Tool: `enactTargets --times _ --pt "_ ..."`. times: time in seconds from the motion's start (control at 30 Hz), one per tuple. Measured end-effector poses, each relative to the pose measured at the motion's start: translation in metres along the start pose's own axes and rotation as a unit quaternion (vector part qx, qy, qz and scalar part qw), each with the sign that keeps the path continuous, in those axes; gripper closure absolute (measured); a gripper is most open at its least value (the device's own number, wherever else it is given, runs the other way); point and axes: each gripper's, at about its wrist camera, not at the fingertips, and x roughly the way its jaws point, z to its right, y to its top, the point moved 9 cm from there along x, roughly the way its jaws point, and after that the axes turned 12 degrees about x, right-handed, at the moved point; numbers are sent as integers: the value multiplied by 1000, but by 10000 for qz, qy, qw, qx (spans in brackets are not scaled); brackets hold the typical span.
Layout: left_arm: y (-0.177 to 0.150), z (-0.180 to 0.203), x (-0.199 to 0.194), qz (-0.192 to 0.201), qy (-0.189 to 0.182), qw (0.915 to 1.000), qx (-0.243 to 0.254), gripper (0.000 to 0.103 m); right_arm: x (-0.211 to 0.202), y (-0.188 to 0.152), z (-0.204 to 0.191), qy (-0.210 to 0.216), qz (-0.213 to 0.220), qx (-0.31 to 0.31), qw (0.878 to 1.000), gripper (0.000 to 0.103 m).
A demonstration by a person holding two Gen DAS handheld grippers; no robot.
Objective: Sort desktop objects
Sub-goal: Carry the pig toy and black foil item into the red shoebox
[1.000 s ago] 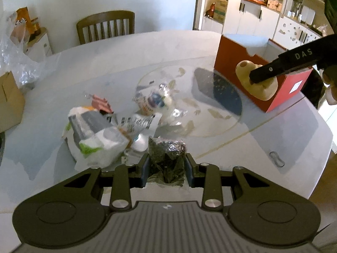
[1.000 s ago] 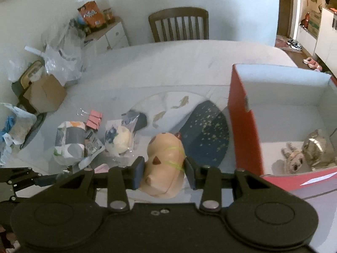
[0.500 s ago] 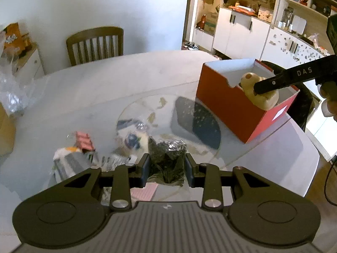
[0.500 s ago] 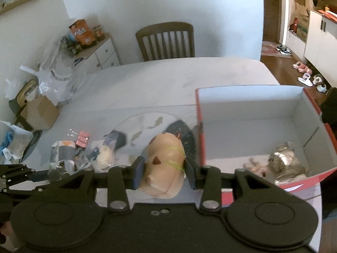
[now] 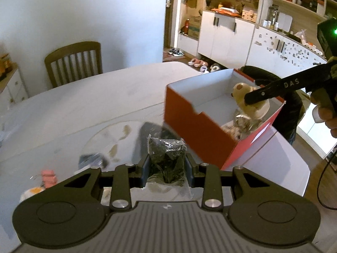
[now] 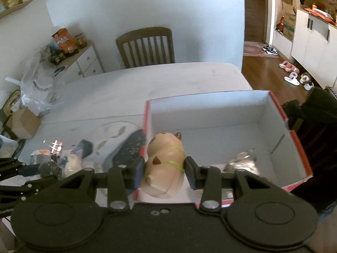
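Note:
My left gripper (image 5: 167, 163) is shut on a dark crinkly plastic packet (image 5: 166, 156) and holds it above the table, left of the red box (image 5: 195, 128). My right gripper (image 6: 164, 168) is shut on a tan capybara toy (image 6: 165, 164) with a green band, held over the near left corner of the red box (image 6: 297, 141). The toy also shows in the left wrist view (image 5: 250, 103) above the box. A silvery wrapped item (image 6: 242, 162) and a small plush (image 5: 228, 127) lie inside the box.
The pale round table (image 5: 94, 109) carries a pink clip pack (image 5: 48, 177), a bagged toy (image 6: 72, 166) and a white package (image 6: 41, 155) at the left. A wooden chair (image 6: 146, 46) stands at the far side. A cardboard box (image 6: 23, 124) sits far left.
Both grippers rose and moved right toward the red box. The capybara toy went from left of the box to over its open top. The packet rose off the clutter.

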Motion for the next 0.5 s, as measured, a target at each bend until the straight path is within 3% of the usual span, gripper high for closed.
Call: enactTargets --times 0.5 --pt "86 64 57 115 -106 9989 439 70 1 30 91 -200 4 191 9996 62"
